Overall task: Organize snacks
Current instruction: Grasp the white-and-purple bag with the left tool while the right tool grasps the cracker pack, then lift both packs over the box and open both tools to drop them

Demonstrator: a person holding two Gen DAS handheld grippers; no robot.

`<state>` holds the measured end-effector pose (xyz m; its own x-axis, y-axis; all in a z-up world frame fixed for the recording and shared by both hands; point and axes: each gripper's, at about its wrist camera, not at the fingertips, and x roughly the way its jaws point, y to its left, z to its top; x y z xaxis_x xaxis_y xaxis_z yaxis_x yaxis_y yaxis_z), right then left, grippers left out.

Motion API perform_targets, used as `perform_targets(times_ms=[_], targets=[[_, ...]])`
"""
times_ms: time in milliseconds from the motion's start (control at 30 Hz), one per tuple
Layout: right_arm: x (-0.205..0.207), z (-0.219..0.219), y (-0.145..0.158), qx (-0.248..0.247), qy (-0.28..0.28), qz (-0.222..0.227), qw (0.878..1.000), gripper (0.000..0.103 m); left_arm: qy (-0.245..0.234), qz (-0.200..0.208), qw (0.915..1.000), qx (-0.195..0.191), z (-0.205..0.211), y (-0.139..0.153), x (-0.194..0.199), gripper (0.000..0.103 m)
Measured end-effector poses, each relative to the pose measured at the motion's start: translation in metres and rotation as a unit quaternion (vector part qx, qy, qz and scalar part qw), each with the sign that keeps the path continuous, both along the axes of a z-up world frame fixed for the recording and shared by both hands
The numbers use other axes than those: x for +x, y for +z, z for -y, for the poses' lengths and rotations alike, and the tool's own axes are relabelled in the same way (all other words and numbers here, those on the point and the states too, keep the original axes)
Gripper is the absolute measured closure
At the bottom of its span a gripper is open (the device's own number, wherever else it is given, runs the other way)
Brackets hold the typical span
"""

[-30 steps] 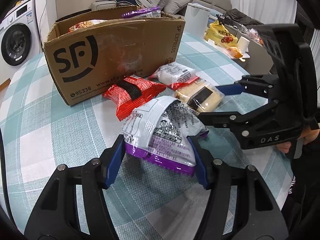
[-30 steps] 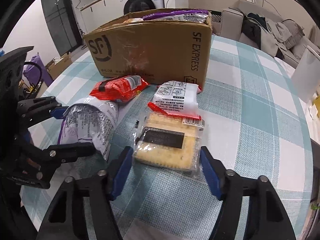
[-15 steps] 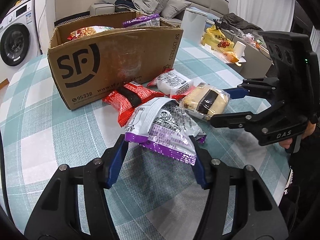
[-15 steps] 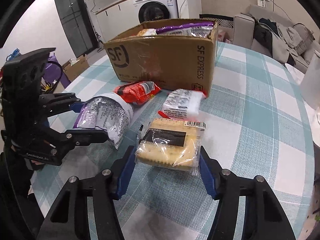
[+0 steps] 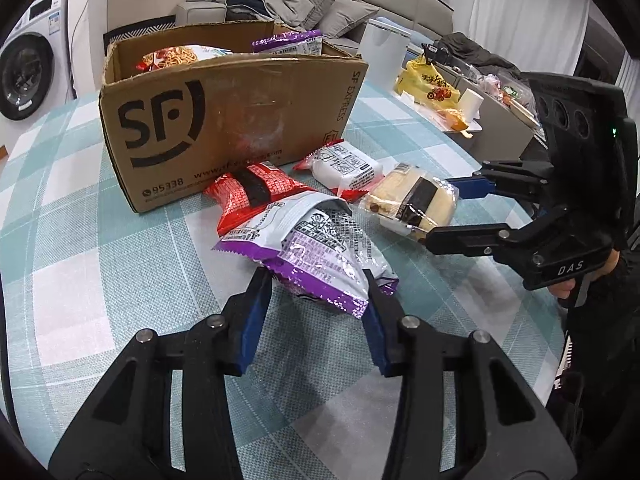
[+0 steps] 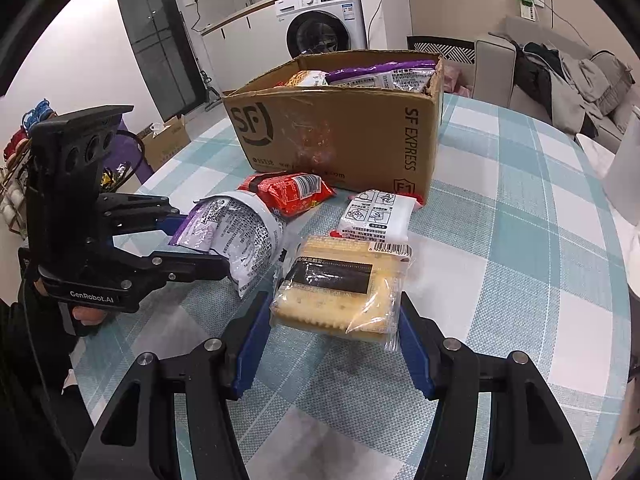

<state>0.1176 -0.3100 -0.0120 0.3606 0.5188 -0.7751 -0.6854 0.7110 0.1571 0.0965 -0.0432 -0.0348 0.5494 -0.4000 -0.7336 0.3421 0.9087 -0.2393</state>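
A checked desk (image 5: 80,240) carries an open SF Express carton (image 5: 224,120) of snacks. Near its front, the left tool (image 5: 316,292) is closing on a purple snack bag (image 5: 320,248); the right tool (image 6: 332,320) clamps a cracker pack (image 6: 340,288). Next, likely, both go into the carton.

Box (image 5: 240,120) is matt brown cardboard w/ scuffed tape. Purple bag (image 5: 320,252) is glossy crinkly foil, cracker pack (image 6: 340,284) clear shiny plastic. Tablecloth (image 5: 80,260) looks woven, matt.
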Motion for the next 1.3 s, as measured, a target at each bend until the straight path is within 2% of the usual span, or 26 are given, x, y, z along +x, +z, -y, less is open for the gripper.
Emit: perform_targets(times_ms=[100,167,367,467,633,700,767,933,1300], targets=[[0.000,-0.001,-0.001,-0.001,0.000,0.000,1.000,0.042,0.010,-0.011,0.9998,-0.015,-0.003,0.001,0.002,0.058],[0.001,-0.001,-0.001,-0.002,0.000,-0.001,1.000,0.042,0.026,-0.022,0.9992,-0.022,-0.007,0.000,0.006,0.046],[0.002,-0.002,-0.001,-0.002,0.000,-0.001,1.000,0.042,0.033,-0.036,0.9975,-0.051,-0.010,0.000,0.010,0.045],[0.002,-0.003,-0.002,-0.003,0.000,-0.002,1.000,0.042,0.038,-0.049,0.9950,-0.078,-0.013,-0.002,0.013,0.044],[0.003,-0.004,-0.004,-0.003,0.001,-0.002,1.000,0.042,0.045,-0.048,0.9944,-0.082,-0.010,-0.003,0.014,0.044],[0.003,-0.005,-0.004,-0.003,0.002,-0.002,1.000,0.042,0.049,-0.052,0.9945,-0.076,-0.007,-0.006,0.016,0.047],[0.002,-0.006,-0.005,-0.004,0.004,-0.002,1.000,0.042,0.049,-0.059,0.9940,-0.078,-0.006,-0.011,0.018,0.063],[0.000,-0.007,-0.002,0.000,0.010,0.002,1.000,0.042,0.037,-0.041,0.9955,-0.076,-0.002,-0.006,0.015,0.075],[-0.008,0.000,0.020,0.040,0.013,0.022,0.999,0.042,0.034,0.022,0.9979,-0.050,0.003,0.025,0.001,0.075]])
